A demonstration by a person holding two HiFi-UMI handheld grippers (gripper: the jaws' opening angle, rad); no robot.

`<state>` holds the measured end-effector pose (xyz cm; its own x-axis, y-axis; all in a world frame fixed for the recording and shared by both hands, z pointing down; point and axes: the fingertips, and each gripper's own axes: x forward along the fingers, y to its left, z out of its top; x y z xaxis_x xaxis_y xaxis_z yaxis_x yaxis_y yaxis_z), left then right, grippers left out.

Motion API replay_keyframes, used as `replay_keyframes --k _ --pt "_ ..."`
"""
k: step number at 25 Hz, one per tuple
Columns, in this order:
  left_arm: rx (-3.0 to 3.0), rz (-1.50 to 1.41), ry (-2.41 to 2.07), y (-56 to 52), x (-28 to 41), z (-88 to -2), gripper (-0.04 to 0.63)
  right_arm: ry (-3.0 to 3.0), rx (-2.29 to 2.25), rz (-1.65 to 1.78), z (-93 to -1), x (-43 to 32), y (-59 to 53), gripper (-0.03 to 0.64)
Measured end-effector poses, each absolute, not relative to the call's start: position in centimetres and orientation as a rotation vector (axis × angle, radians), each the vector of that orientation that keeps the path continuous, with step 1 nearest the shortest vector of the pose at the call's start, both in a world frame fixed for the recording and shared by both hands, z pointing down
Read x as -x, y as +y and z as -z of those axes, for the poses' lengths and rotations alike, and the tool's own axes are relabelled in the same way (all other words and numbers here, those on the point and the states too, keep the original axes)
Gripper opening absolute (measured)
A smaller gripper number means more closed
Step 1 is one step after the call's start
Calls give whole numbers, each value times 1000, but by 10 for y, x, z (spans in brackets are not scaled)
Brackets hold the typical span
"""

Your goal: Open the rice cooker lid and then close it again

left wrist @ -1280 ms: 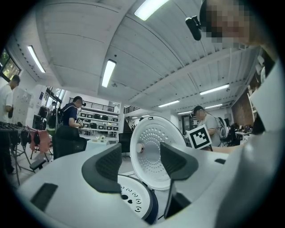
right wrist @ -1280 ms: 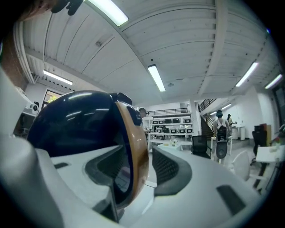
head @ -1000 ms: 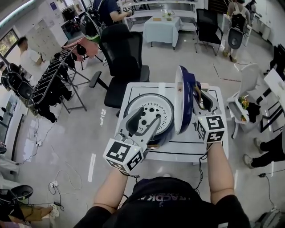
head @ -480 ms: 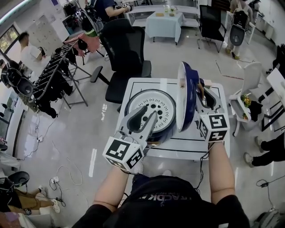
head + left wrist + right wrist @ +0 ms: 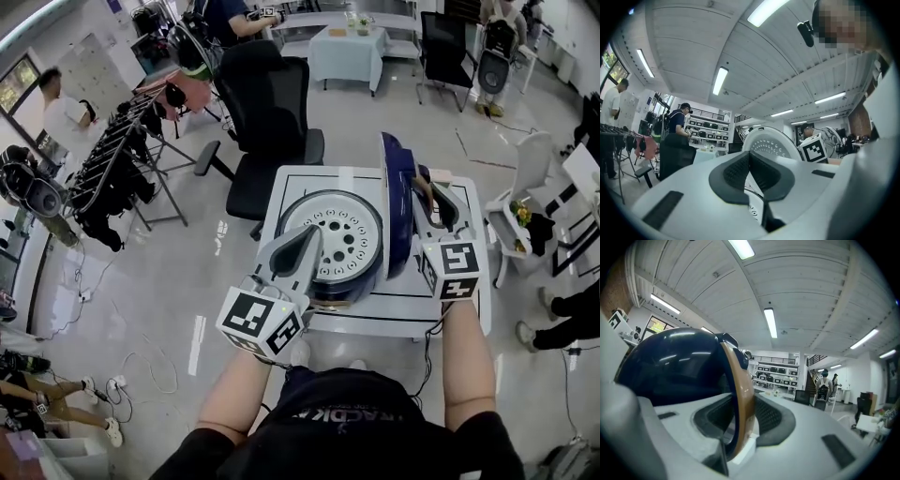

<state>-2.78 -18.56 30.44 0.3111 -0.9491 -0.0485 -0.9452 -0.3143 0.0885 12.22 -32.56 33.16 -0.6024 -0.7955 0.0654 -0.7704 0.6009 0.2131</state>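
Note:
The rice cooker (image 5: 333, 239) stands on a white table (image 5: 281, 187), showing a round white plate with holes on top. Its navy lid (image 5: 398, 206) stands on edge at the cooker's right. My right gripper (image 5: 427, 199) is shut on the lid's tan handle (image 5: 740, 399), which runs between the pads beside the navy dome (image 5: 670, 366). My left gripper (image 5: 305, 246) hangs over the cooker's front left; its jaws have just been closing and now meet with nothing between them (image 5: 750, 164). The lid's white holed inner face (image 5: 771, 143) rises ahead of them.
A black office chair (image 5: 267, 103) stands beyond the table and a white chair (image 5: 530, 159) to its right. A rack with hanging gear (image 5: 122, 159) and people are at the left. A covered table (image 5: 347, 47) is at the back.
The left gripper's jaws went from wide apart to shut and it edged forward over the cooker. The lid shows less of its white inner face. The right gripper's hold is unchanged.

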Motion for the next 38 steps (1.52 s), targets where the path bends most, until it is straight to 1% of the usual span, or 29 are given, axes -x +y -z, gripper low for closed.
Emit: replay_keyframes --k 11,20,29,33,38 --pt "-2507 170 -1830 -187 53 -288 3 -2507 -1237 520 -323 -78 -313 127" --pt "-2516 147 -1811 -182 92 -293 3 -2321 -1127 727 -335 -18 -291 133" --pt "-2566 52 -1757 -197 115 -302 3 -2161 -994 853 -360 32 -280 143" --pt "-2586 -43 -1728 -211 119 -319 3 -2090 -952 887 -372 44 -276 144" --pt "-2604 -81 -1652 -230 121 -333 3 -2031 -923 919 -382 57 -276 145"
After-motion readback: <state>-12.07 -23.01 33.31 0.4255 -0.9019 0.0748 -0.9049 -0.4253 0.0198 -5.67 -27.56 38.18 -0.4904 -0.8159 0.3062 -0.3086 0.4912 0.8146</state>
